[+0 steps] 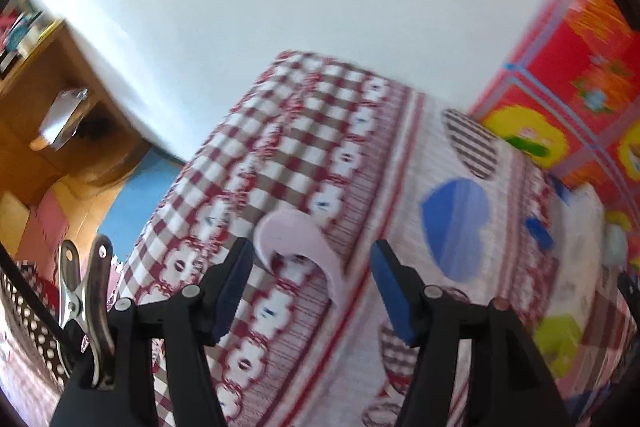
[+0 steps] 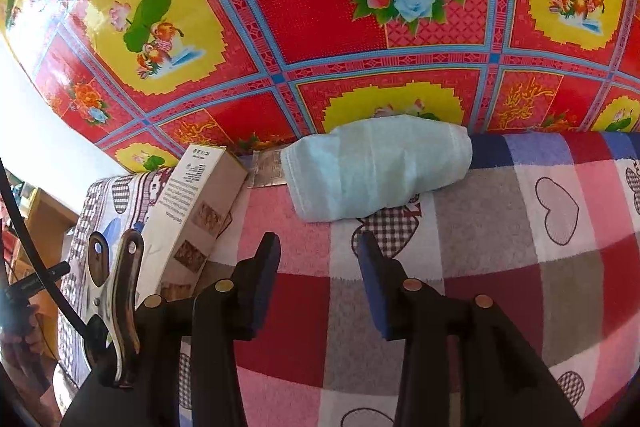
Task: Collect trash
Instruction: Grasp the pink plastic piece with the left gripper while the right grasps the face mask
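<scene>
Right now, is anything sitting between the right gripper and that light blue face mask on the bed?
Nothing visible. The right gripper is open, with bare checked blanket up to the face mask. The cardboard box lies off to the left.

In front of your right hand-held gripper [image 2: 318,255] the blanket [image 2: 500,267] lies free up to the face mask [image 2: 376,175]. A cardboard box [image 2: 196,211] stands at its left, and the red patterned wall [image 2: 320,27] closes the far side.

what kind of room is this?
Probably a bedroom in a home: a bed spread with a checked heart-print blanket, a bright red floral sheet on the wall behind it, and a wooden shelf unit beside the bed.
</scene>
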`<action>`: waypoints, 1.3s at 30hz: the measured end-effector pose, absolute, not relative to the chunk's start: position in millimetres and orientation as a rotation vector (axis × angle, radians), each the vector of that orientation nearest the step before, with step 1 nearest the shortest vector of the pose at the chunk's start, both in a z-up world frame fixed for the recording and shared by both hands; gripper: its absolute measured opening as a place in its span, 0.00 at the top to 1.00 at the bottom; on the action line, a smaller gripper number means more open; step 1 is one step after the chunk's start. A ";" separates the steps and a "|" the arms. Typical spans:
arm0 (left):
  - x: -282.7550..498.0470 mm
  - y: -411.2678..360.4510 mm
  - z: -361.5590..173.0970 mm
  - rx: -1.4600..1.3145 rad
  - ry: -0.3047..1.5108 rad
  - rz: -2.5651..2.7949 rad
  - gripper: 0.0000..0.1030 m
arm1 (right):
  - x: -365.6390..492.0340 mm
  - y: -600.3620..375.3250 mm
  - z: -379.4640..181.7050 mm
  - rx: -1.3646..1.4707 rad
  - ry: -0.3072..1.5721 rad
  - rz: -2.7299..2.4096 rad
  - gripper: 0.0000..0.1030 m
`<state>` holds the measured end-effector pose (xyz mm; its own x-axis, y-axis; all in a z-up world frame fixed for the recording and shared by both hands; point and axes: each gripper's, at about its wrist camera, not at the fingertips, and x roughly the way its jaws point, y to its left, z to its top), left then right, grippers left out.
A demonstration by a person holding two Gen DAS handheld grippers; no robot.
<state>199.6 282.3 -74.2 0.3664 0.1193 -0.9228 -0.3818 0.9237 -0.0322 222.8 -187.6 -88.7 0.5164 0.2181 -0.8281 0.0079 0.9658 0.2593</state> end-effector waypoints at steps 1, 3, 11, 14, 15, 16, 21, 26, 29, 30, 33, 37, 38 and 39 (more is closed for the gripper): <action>202.0 288.9 -79.5 -0.294 1.165 0.340 0.37 | 223.6 -188.3 -89.0 0.239 1.023 0.126 0.60; 205.6 297.8 -88.6 -0.350 1.192 0.351 0.37 | 225.1 -189.4 -89.4 0.231 1.024 0.121 0.59; 226.5 285.2 -101.1 -0.323 1.157 0.416 0.32 | 230.0 -203.6 -94.4 0.250 1.028 0.100 0.59; 230.2 279.4 -104.8 -0.314 1.143 0.462 0.32 | 235.5 -208.0 -99.4 0.252 1.043 0.088 0.59; 229.8 278.7 -104.8 -0.327 1.141 0.467 0.32 | 237.2 -207.9 -100.5 0.252 1.047 0.084 0.59; 229.2 277.2 -104.4 -0.337 1.135 0.468 0.34 | 239.5 -208.6 -101.4 0.252 1.050 0.077 0.59; 216.6 266.5 -100.5 -0.314 1.115 0.458 0.56 | 245.0 -206.4 -104.8 0.252 1.045 0.066 0.53; 207.4 264.7 -93.9 -0.369 1.110 0.418 0.57 | 247.0 -208.2 -110.3 0.260 1.066 0.052 0.52; 202.3 256.9 -85.8 -0.373 1.099 0.374 0.57 | 245.8 -209.7 -109.1 0.260 1.058 0.048 0.52; 201.8 253.6 -83.0 -0.370 1.096 0.359 0.57 | 245.1 -210.7 -108.6 0.260 1.056 0.047 0.51; 201.0 241.6 -77.1 -0.368 1.099 0.316 0.57 | 243.1 -217.0 -107.6 0.291 1.052 0.046 0.40; 204.0 228.0 -72.3 -0.379 1.107 0.257 0.57 | 249.7 -223.0 -112.6 0.343 1.049 0.037 0.35; 204.6 226.0 -71.7 -0.377 1.106 0.247 0.57 | 253.5 -223.2 -114.3 0.349 1.049 0.035 0.34; 205.9 223.0 -70.0 -0.372 1.104 0.238 0.57 | 257.0 -222.7 -115.5 0.349 1.049 0.030 0.34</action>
